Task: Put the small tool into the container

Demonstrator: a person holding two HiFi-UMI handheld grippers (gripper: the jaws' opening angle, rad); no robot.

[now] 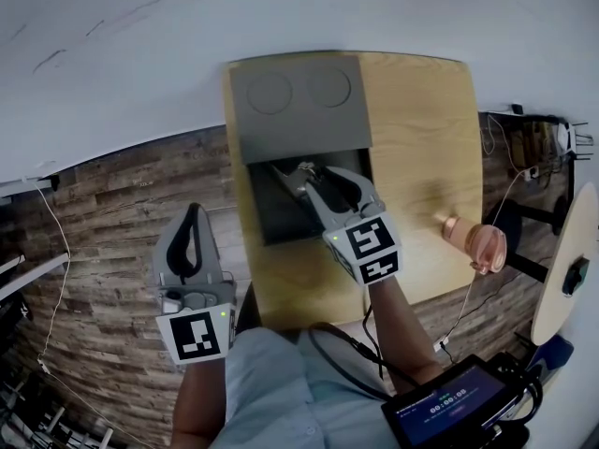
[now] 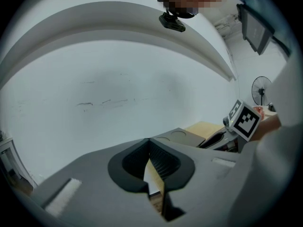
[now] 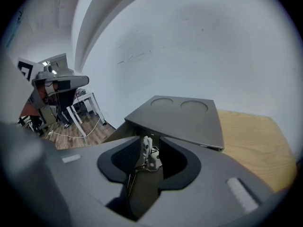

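The container can be entered only from above and from the near side, because its grey lid covers the far half. The right gripper, jaws parted around a small tool, fills much of that opening. To its right the table is bare as far as a pink object near the edge.

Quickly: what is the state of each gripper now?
Left gripper: shut, empty.
Right gripper: open; the small tool lies between its jaws, not gripped.

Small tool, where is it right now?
Head view: the small tool is mid-table, at the open grey container mouth, between the parted jaws of the right gripper.
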